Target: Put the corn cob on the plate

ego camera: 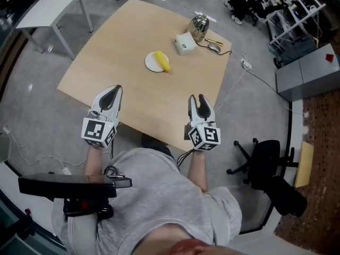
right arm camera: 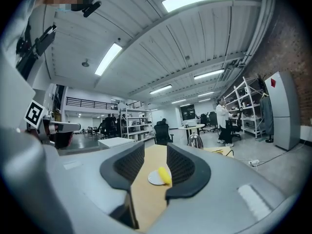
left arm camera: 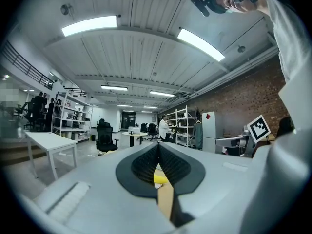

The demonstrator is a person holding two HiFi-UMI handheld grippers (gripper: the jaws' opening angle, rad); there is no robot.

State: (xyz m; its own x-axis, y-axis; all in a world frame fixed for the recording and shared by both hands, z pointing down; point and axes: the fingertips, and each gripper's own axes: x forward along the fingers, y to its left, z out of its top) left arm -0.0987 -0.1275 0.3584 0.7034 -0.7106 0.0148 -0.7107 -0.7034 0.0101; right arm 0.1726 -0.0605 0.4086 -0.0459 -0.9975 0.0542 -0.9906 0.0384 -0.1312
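- Corn cob point(ego camera: 164, 61), yellow, lies on the white plate point(ego camera: 152, 63), along the plate's right side.
- Plate sits approx. mid-tabletop point(ego camera: 106, 62), a bit toward the far-right edge.
- White box point(ego camera: 184, 43) & shiny metal vessel point(ego camera: 200, 26) stand nr the right corner, beyond the plate. A dark cable point(ego camera: 222, 52) runs beside them.
- Left tongs point(ego camera: 118, 88) are over the near-left edge w/ tips pressed together, pinching nothing. In the left gripper view the cob shows only far off, through the slit below the tips.
- Right tongs point(ego camera: 197, 98) are over the near-right edge, spread, w/ nothing btw them. In the right gripper view the plate & cob sit far ahead in the gap.
- Both tongs are held level, aimed across the tabletop, well apart from the plate & from each other.
- Person in a grey top point(ego camera: 154, 195) stands at the near corner.
- On the floor: small white table point(ego camera: 53, 7) past the left corner, black office chair point(ego camera: 265, 163) off the near-right edge.
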